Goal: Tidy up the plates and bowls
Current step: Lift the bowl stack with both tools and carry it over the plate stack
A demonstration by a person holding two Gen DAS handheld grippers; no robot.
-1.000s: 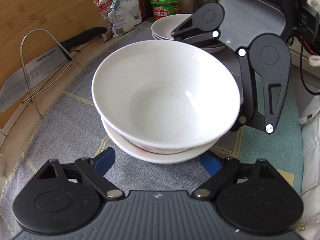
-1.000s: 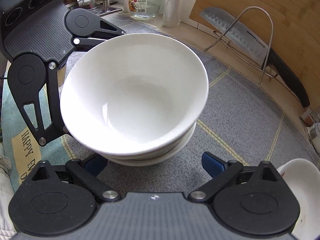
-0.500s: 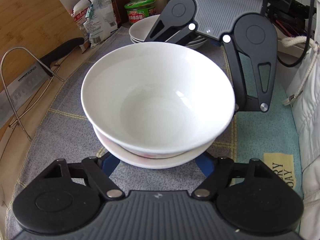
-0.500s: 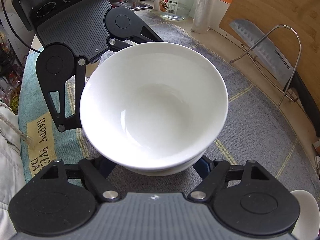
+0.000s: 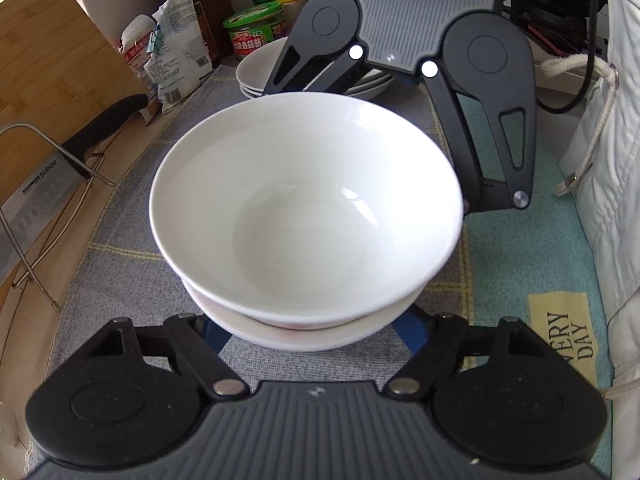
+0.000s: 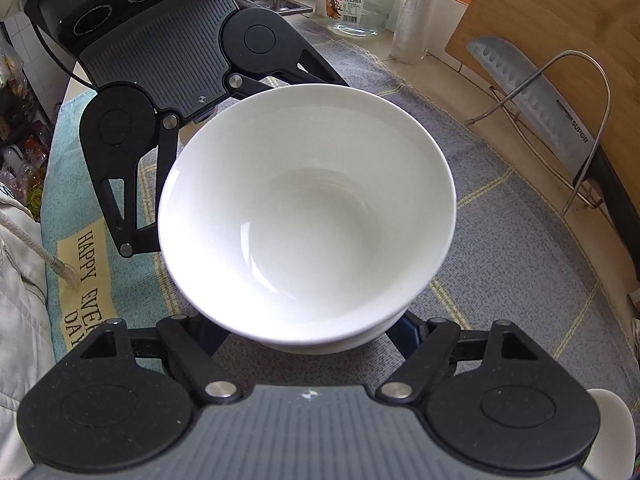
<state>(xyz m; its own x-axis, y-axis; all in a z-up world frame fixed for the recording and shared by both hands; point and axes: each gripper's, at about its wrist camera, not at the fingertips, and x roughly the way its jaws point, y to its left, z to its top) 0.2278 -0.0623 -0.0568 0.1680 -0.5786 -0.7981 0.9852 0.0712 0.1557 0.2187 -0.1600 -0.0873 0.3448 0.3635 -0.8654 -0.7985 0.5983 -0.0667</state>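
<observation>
A kitchen counter covered by a grey woven mat with yellow grid lines (image 5: 120, 208) forms the work surface; a teal towel printed with yellow lettering (image 5: 560, 332) lies along its near edge. At nine o'clock in my left view a steel cleaver with a black handle (image 5: 44, 184) leans in a bent-wire rack (image 5: 48, 200) against a bamboo cutting board (image 5: 52, 64).

Centre of both views: a large white glazed ceramic bowl (image 5: 304, 216) nested in a second white bowl beneath it (image 5: 304, 336), of which only the rim shows. The pair sits over the grey mat; whether it has left the mat I cannot tell.

My left gripper (image 5: 316, 324) reaches under the stack from six o'clock, its blue pads (image 5: 408, 326) drawn in against the lower bowl's flank, so I read it as clasping the lower bowl. My right gripper (image 6: 312, 330) does the same in its own view, and appears in the left view at one o'clock, on the stack's opposite side. Contact points are hidden under the rims, so this grip is a judgement.

At twelve o'clock in the left view a low pile of shallow white plates (image 5: 256, 76) stands beside a green-lidded tub (image 5: 256, 32).

Step in hand, as I judge it: a two-handed hold on the nested bowls, ready for transfer. The next move calls for both hands rising together and level, with even squeeze, since the upper bowl rests loose and could slide if the stack tips.
</observation>
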